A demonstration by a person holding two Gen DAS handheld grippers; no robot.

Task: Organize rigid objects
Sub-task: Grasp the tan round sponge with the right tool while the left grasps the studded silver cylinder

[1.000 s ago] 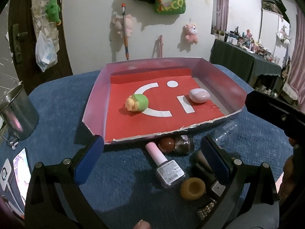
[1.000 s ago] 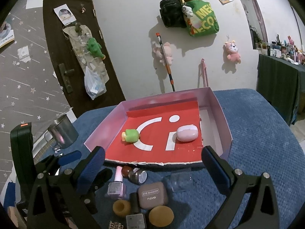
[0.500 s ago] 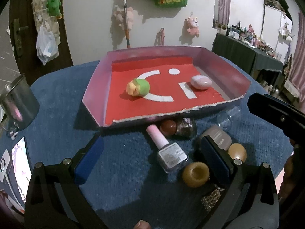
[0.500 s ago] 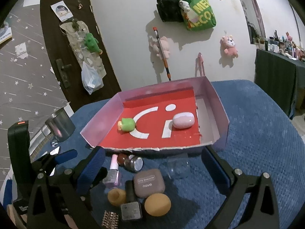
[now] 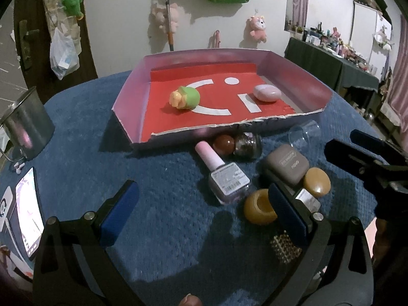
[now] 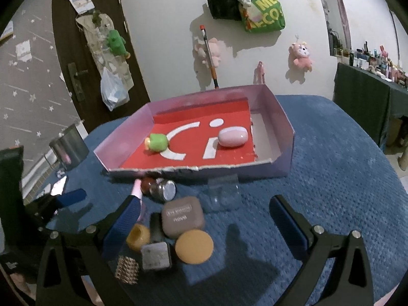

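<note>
We hover both grippers, left (image 5: 201, 205) and right (image 6: 204, 219), jaws wide and empty, before the tray (image 6: 285, 137). Next, we judge, comes closing on the polish bottle (image 5: 224, 176) just outside it.

White "Ci" on red tray floor (image 6: 193, 153); "ME… CO…" on green bag (image 6: 264, 12).

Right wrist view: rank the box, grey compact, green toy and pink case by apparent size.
1. Box.
2. Grey compact, though it sits nearer the camera.
3. Pink case.
4. Green toy, close to the case.
</note>
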